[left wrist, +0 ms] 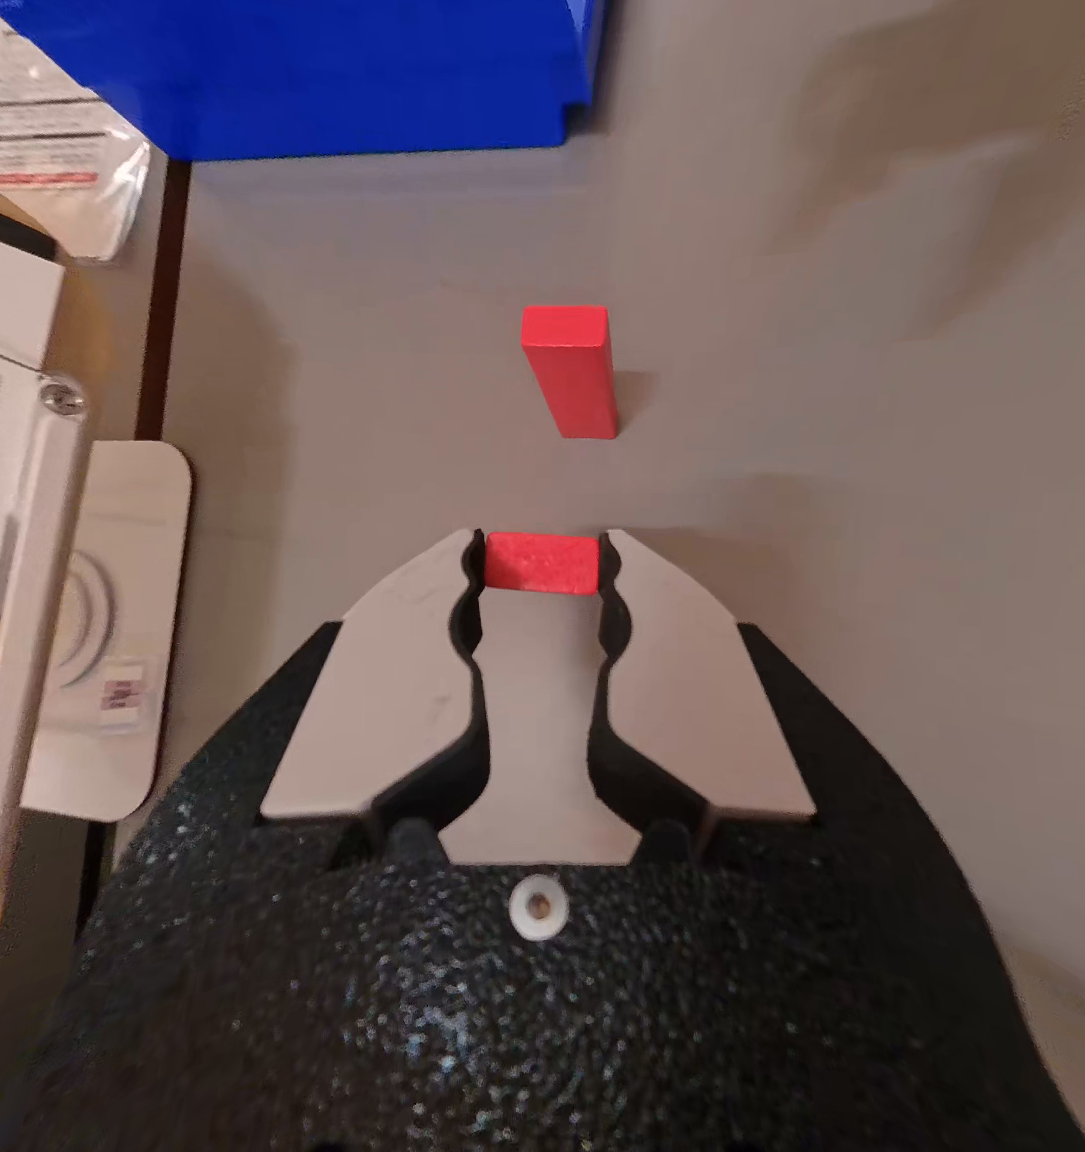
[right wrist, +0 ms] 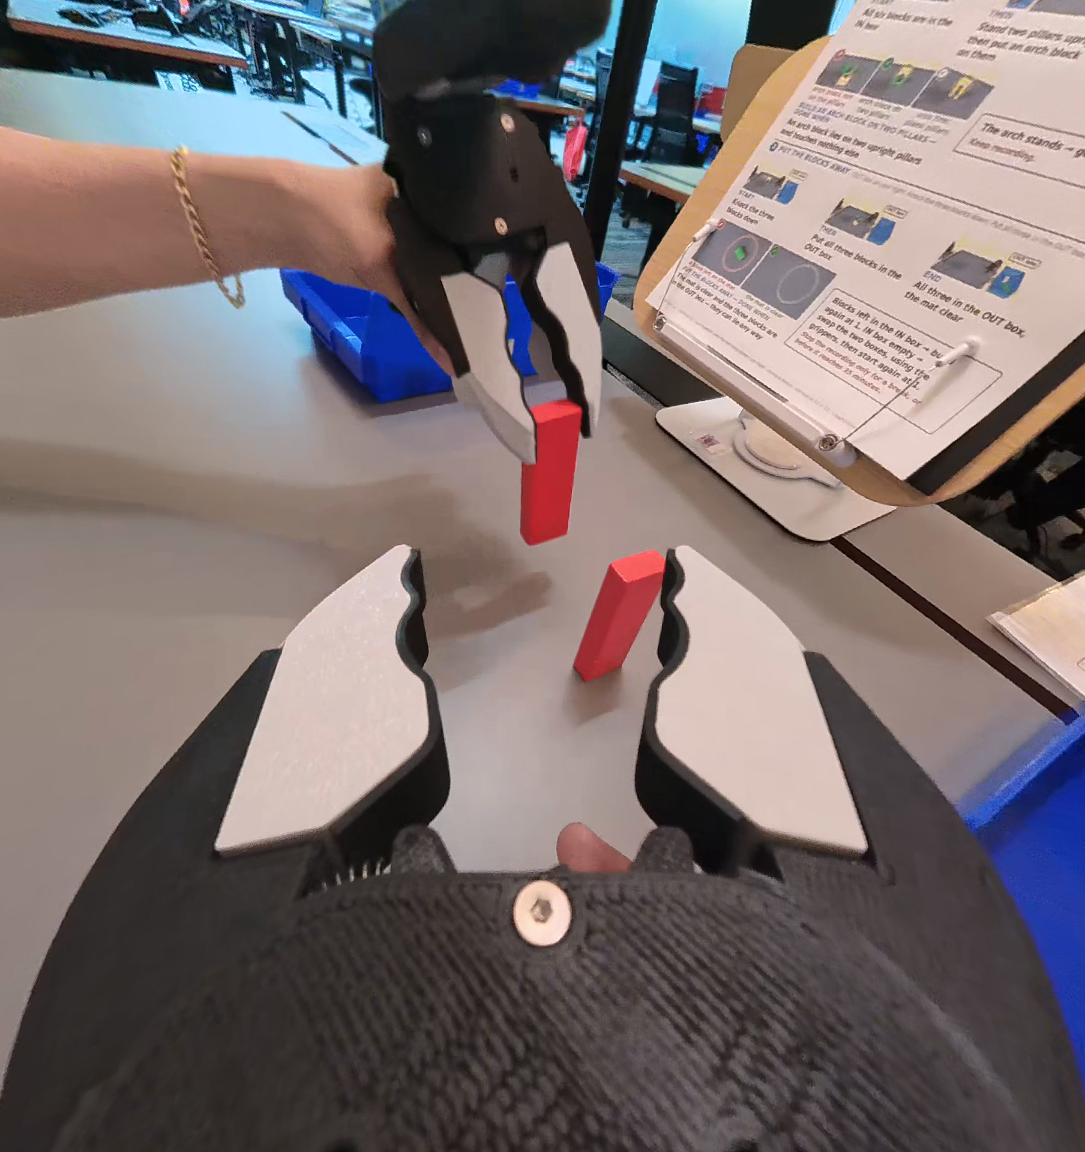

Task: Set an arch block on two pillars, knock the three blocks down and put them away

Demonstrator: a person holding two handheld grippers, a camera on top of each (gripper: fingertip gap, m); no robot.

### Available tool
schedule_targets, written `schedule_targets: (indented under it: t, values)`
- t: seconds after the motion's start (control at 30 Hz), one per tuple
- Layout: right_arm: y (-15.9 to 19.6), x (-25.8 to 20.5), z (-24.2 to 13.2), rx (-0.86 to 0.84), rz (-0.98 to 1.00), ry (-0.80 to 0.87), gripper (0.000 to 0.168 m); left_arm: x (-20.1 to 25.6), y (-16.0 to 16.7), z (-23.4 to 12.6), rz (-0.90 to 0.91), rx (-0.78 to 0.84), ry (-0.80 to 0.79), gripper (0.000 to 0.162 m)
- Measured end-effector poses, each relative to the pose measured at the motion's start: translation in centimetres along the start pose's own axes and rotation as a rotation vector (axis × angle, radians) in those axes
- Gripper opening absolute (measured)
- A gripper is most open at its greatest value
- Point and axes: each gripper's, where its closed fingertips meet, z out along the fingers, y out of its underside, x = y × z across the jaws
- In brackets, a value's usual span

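My left gripper [left wrist: 541, 561] is shut on the top end of a red block [left wrist: 541, 564] and holds it upright above the grey table. In the right wrist view that gripper [right wrist: 559, 424] hangs from above with the red block [right wrist: 549, 480] clear of the table. A second red block [left wrist: 574, 374] stands upright on the table, also seen in the right wrist view [right wrist: 618, 614]. My right gripper [right wrist: 543, 561] is open, with the standing block just inside its right finger [right wrist: 733, 673]; I cannot tell if they touch.
A blue bin [left wrist: 340, 68] sits at the back of the table, also seen behind the left gripper [right wrist: 365, 349]. A tilted board with an instruction sheet [right wrist: 889, 249] stands at the right on a white base [right wrist: 777, 474]. Another blue bin [right wrist: 1057, 873] is at the right edge. Some 15 centimetres of space lies between my two pairs of fingers.
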Motion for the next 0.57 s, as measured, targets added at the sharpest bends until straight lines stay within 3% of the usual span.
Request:
schedule_targets:
  t: [0.2,0.57]
  values:
    - [0.9,0.0,0.1,0.009,-0.005,-0.02,0.073,-0.4,0.4,3.0,-0.016,-0.032,0.019,0.034]
    - [1.4,0.6,-0.1,0.0,-0.014,-0.02,0.073,0.2,-0.2,5.2,-0.046,-0.055,0.064,0.034]
